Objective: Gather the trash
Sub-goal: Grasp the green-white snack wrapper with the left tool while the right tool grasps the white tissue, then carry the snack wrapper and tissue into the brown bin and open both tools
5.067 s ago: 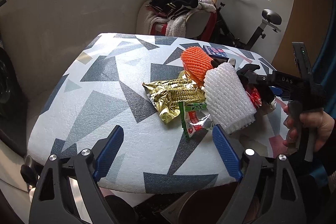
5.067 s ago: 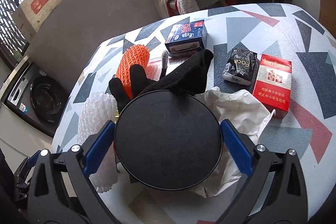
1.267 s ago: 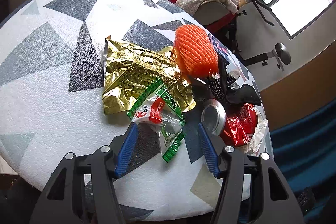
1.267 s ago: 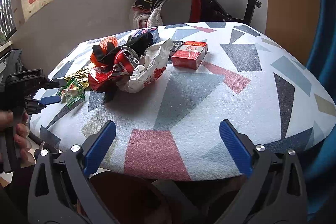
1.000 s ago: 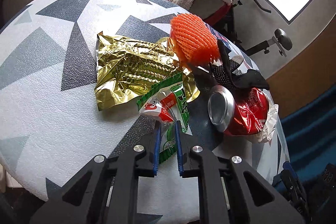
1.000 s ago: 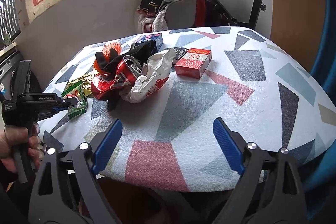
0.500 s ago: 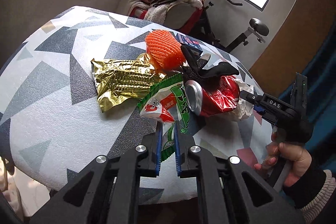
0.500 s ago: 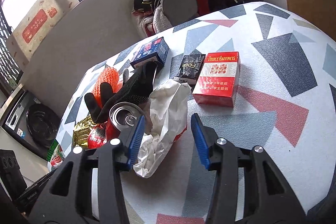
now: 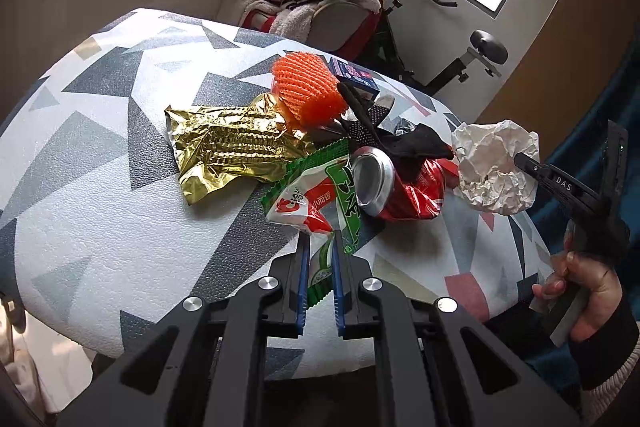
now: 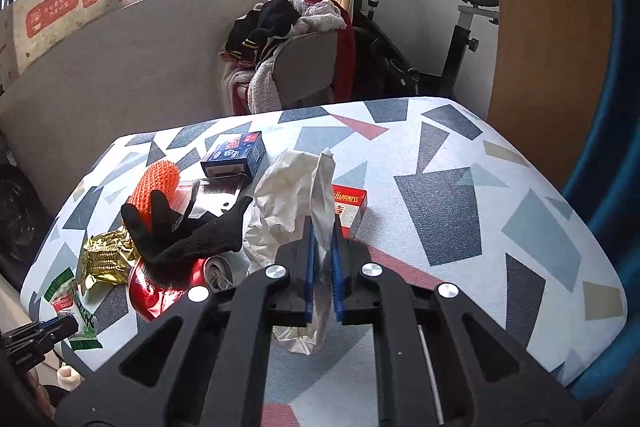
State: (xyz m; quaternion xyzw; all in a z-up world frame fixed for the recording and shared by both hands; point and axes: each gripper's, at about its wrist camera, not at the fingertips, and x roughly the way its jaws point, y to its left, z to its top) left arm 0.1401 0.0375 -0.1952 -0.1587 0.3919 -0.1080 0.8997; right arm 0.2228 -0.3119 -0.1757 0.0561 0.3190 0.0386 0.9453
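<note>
left gripper pinches green wrapper, its length running away from it.

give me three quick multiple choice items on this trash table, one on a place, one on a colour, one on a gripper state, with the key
1. Where does the black glove lie?
A. draped over the crushed red can
B. inside the blue box
C. on the chair

2. What colour is the foam fruit net?
A. white
B. orange
C. green

3. What is the right gripper doing?
A. open above the table
B. shut on the red box
C. shut on the crumpled white paper

Key: 1 A, the black glove lies across the crushed red can. 2 B, the foam fruit net is bright orange. 3 C, the right gripper pinches the crumpled white paper, lifted clear of the table.
</note>
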